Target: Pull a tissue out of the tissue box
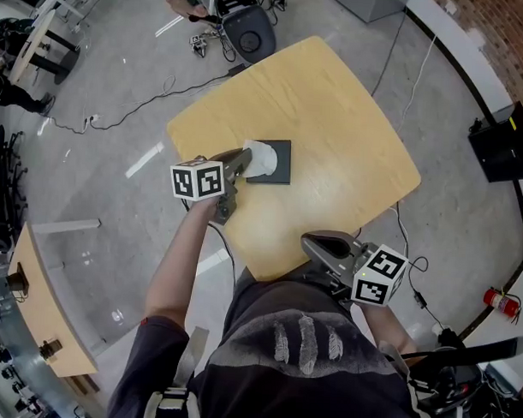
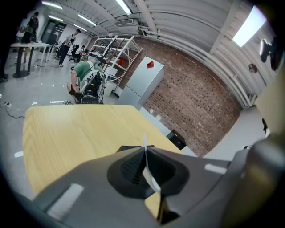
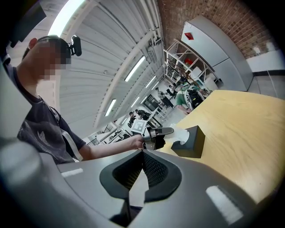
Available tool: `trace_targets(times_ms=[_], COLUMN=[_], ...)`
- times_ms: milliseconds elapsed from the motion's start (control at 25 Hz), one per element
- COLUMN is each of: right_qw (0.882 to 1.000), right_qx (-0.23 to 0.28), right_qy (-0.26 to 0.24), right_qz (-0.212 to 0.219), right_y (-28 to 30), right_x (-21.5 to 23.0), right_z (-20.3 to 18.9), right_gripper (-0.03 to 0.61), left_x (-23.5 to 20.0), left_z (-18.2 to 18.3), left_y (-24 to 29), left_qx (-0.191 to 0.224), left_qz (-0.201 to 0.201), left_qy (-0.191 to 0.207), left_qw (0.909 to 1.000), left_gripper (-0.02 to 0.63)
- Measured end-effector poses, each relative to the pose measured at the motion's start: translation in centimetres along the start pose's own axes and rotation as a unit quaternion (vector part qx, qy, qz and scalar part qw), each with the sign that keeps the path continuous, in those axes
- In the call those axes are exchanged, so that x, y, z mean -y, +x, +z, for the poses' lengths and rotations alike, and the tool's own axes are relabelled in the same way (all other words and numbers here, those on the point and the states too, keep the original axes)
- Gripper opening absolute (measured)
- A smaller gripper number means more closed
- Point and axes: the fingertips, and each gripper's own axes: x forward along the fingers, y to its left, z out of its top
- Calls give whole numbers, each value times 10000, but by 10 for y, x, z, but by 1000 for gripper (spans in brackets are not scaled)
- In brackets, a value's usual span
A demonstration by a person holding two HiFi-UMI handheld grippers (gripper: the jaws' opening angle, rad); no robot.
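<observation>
A black tissue box (image 1: 278, 163) sits on the wooden table (image 1: 333, 129), with a white tissue (image 1: 261, 158) standing out of its top. My left gripper (image 1: 243, 159) reaches in from the left at the tissue. In the left gripper view the jaws are shut on a thin white edge of the tissue (image 2: 144, 143), and the box is mostly hidden behind them. My right gripper (image 1: 309, 242) hovers at the table's near edge, shut with nothing in it. The right gripper view shows the box (image 3: 192, 142), the tissue (image 3: 180, 133) and the left gripper (image 3: 170, 130) beyond its own closed jaws (image 3: 142, 154).
Cables (image 1: 137, 105) trail over the grey floor beyond the table's far corner. A second wooden table (image 1: 44, 299) stands at the left. A black case (image 1: 506, 142) and a red fire extinguisher (image 1: 501, 300) are at the right. A person in green (image 2: 84, 75) crouches far behind.
</observation>
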Motion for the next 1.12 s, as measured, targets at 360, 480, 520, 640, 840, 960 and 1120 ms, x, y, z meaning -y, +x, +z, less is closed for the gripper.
trace_targets(times_ms=[360,480,520,640,840,960,1120], right_qw=[10000,10000,10000,10000,10000,10000,9999], right_qx=[10,-7,-9,18,23,50,56], right_qy=[-12,15,15,7,-22,-16,-22], right_qz=[-5,9,16,16,79,82,103], right_y=[0,0,-1,-2,-3,-2,-3], right_x=[1,1,1,0,-1,-1,-2], right_z=[2,0,0,2,6,7,4], right_gripper=[-2,-2,-2,-2,-2,-2,-2], left_x=[-2,-2,-1,1,5,6,6], left_z=[3,2,1,3,6,10,9], left_y=[0,-1,-2,-2,-5,-6,-11], left_qx=[-23,-33,-32,-32,-4,0,17], left_qz=[-24,-6,-1,-10,0,-1,27], left_qy=[-21,-34,-44,-51,-48,-18,-14], left_qw=[10000,10000,10000,10000,10000,10000,10000], left_gripper=[6,5,5,5,5,5,5])
